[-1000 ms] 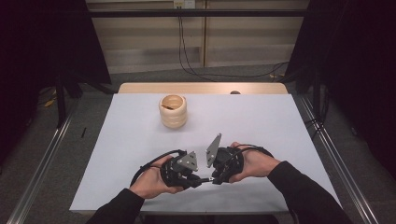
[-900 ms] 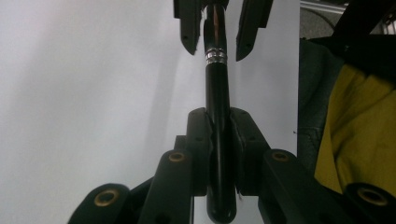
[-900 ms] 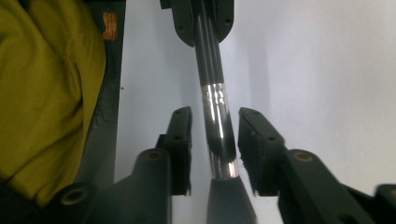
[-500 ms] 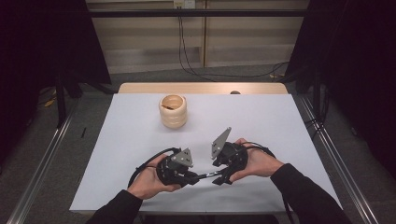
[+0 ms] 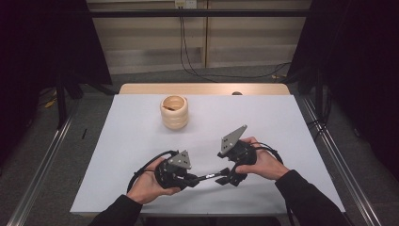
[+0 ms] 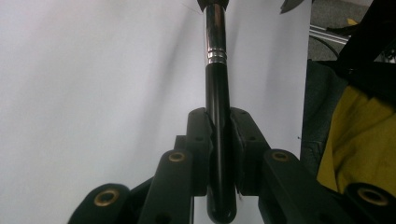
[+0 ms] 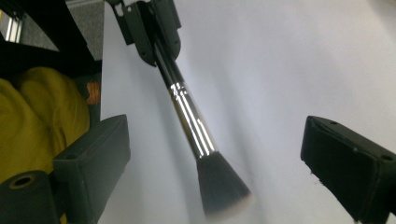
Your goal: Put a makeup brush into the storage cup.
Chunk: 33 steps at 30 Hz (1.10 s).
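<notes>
1. The left tool (image 5: 192, 179), at the near edge of the white worktop (image 5: 282, 122), is clenched on the black handle of a makeup brush (image 5: 209, 177).
2. The brush lies level just above the worktop, its chrome ferrule and dark bristles (image 7: 219, 186) pointing at the right tool (image 5: 226, 178).
3. The right tool has just been opening; its jaws stand wide on either side of the bristles, apart from them.
4. Farther back, a ribbed wooden cup (image 5: 174, 111) stands upright.

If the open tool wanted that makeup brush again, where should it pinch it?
Probably on the shiny metal ferrule, coming from the bristle end with one jaw on each side. It is rigid and round; the soft bristles would splay, and the left gripper already clamps the black handle.
</notes>
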Motion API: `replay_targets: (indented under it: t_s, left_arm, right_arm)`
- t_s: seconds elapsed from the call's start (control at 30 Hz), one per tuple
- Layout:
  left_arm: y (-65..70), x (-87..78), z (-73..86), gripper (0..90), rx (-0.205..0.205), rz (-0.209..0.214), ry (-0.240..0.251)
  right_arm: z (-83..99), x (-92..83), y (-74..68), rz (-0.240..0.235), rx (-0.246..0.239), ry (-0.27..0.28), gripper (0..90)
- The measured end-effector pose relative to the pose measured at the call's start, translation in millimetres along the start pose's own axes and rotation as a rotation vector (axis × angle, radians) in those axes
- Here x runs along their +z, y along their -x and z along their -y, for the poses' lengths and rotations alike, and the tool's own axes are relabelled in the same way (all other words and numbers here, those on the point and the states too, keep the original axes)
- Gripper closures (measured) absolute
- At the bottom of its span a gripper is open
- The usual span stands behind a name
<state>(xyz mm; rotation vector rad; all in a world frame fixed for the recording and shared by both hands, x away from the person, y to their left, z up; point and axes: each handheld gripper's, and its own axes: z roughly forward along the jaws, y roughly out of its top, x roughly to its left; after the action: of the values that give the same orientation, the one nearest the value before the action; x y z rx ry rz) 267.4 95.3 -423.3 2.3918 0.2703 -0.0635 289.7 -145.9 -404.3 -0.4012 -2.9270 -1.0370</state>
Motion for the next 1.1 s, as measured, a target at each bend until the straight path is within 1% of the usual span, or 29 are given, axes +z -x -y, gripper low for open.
replay_targets:
  t_s: [0.03,0.07,0.1,0.13,0.17,0.2,0.23,0.27,0.3,0.33,0.37,0.4,0.43,0.47,0.5,0.53,0.57,0.6,0.63,0.67,0.7,0.73,0.8,0.87,0.93,0.97,1.0,1.03,1.1]
  left_arm:
    - [1.1,0.4,0.6,79.4,-0.003,0.004,0.012]
    - [1.6,-0.8,0.8,79.4,-0.003,0.001,0.003]
    - [1.3,-0.9,1.3,79.4,-0.004,0.0,0.012]
    - [1.6,-1.0,2.4,79.4,-0.015,0.0,0.02]
    - [0.6,-1.8,3.3,79.4,-0.013,-0.004,0.021]
    - [0.5,-2.7,4.3,79.4,-0.026,-0.004,0.02]
    - [-0.4,-3.6,4.9,79.4,-0.021,-0.011,0.02]
    - [-0.8,-4.4,6.3,79.4,-0.033,-0.007,0.025]
    - [-1.8,-4.8,7.4,79.4,-0.03,0.003,0.032]
    - [-1.2,-4.9,8.4,79.4,-0.046,0.003,0.044]
    - [-1.2,-5.3,9.5,79.3,-0.049,-0.001,0.052]
    - [-0.5,-6.5,10.3,79.3,-0.052,-0.009,0.045]
    - [-1.2,-7.1,11.3,79.4,-0.049,-0.009,0.057]
    - [-1.6,-8.3,12.2,79.4,-0.05,-0.009,0.052]
    - [-1.0,-8.5,13.0,79.4,-0.057,-0.016,0.065]
    - [-1.5,-11.2,13.2,79.3,-0.053,-0.021,0.044]
    - [-2.1,-10.4,14.9,79.4,-0.056,-0.011,0.068]
    - [-1.2,-10.7,15.8,79.4,-0.074,-0.012,0.08]
    - [-2.1,-12.0,16.3,79.4,-0.058,-0.014,0.071]
    - [-1.4,-12.2,16.9,79.4,-0.07,-0.016,0.081]
    - [-1.8,-13.3,17.1,79.4,-0.063,-0.016,0.075]
    - [-0.6,-13.5,17.0,79.4,-0.075,-0.023,0.083]
    - [-0.4,-14.1,17.3,79.4,-0.078,-0.015,0.101]
    - [0.5,-15.3,17.2,79.4,-0.074,-0.012,0.117]
    - [1.7,-16.3,16.9,79.3,-0.078,-0.019,0.13]
    - [1.6,-16.5,17.0,79.3,-0.078,-0.011,0.135]
    - [1.5,-17.0,17.2,79.3,-0.074,-0.016,0.135]
    - [1.8,-16.8,17.5,79.3,-0.081,-0.008,0.144]
    - [3.3,-17.1,17.3,79.3,-0.083,-0.008,0.147]
  right_arm:
    - [1.0,-0.5,0.9,0.002,-0.001,0.012,8.4]
    - [2.4,-1.1,0.9,0.004,0.013,0.014,8.9]
    - [3.9,-1.5,1.0,0.02,0.023,0.022,9.2]
    - [5.4,-2.2,1.3,0.024,0.026,0.031,10.2]
    - [6.8,-2.4,1.1,0.021,0.023,0.038,10.1]
    - [8.1,-3.5,-0.2,0.017,0.031,0.039,10.0]
    - [9.4,-4.4,-0.1,0.014,0.026,0.049,10.0]
    - [10.1,-5.4,-0.8,0.012,0.029,0.061,10.0]
    - [10.7,-7.2,-1.5,0.02,0.036,0.071,10.1]
    - [11.2,-8.9,-1.3,0.018,0.039,0.086,10.1]
    - [11.9,-10.1,-1.0,0.016,0.039,0.104,10.1]
    - [12.8,-11.3,-0.5,0.017,0.035,0.119,10.1]
    - [13.9,-12.2,-0.8,0.018,0.04,0.122,10.1]
    - [14.8,-12.5,-1.1,0.02,0.032,0.124,10.1]
    - [15.9,-13.2,-1.9,0.023,0.035,0.131,10.1]
    - [17.0,-13.9,-2.2,0.021,0.04,0.142,10.1]
    - [18.3,-14.7,-2.3,0.016,0.043,0.154,10.1]
    - [19.5,-15.7,-2.4,0.018,0.048,0.167,10.1]
    - [20.7,-16.6,-2.4,0.02,0.049,0.173,10.1]
    - [21.9,-17.6,-2.1,0.033,0.056,0.184,10.1]
    - [23.2,-18.6,-1.4,0.036,0.065,0.198,10.1]
    - [24.5,-19.6,-0.9,0.03,0.072,0.213,10.1]
    - [26.2,-22.3,-1.5,0.052,0.089,0.248,9.6]
    - [28.3,-25.0,-3.7,0.068,0.093,0.29,7.9]
    - [30.0,-26.8,-5.5,0.064,0.096,0.317,6.7]
    - [31.0,-27.7,-6.2,0.071,0.101,0.328,6.1]
    - [31.7,-28.1,-7.2,0.071,0.108,0.336,5.6]
    - [32.6,-28.6,-7.1,0.065,0.108,0.346,5.4]
    - [34.3,-29.1,-7.8,0.069,0.119,0.359,5.5]
